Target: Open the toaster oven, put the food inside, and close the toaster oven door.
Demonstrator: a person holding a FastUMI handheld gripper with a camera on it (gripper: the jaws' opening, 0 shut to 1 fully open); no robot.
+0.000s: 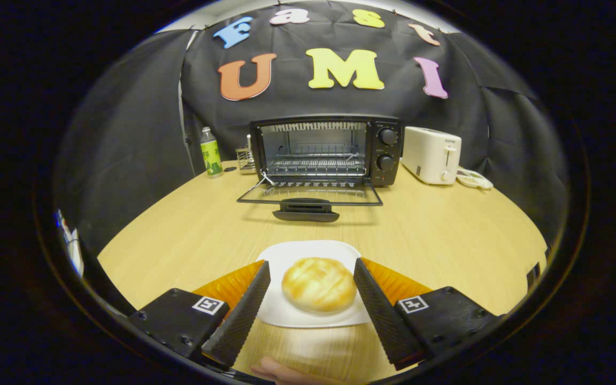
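A round golden bun (318,291) lies on a white plate (308,252) on the wooden table. My gripper (312,267) is open, one finger on each side of the bun, with a gap between each pad and the bread. Beyond the plate stands the black toaster oven (327,151) with its glass door (309,198) folded down flat onto the table. Its handle points toward me. The wire rack (316,166) inside is bare.
A white pop-up toaster (432,155) stands right of the oven, with its coiled cord (474,178) beside it. A green-labelled bottle (210,153) and a small metal rack (245,159) stand to the oven's left. A fingertip (276,370) shows below the fingers.
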